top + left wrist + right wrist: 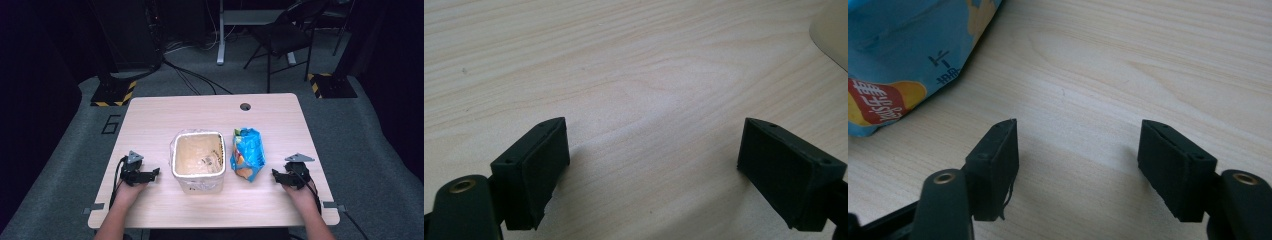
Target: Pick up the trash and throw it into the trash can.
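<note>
Near the desk's (150, 115) front edge we rested our left gripper (150, 175) and right gripper (278, 175), jaws spread and empty, flanking the open tub (198, 167) and blue chip bag (248, 152) at mid-desk, probably poised to reach either.

Dim lab: cables (195, 80), hazard-striped stands (114, 92)

tubs: 1 (198, 162) | chip bags: 1 (248, 153) | claws: 2 (154, 173) (276, 174) | chairs: probably 1 (285, 35)
</note>
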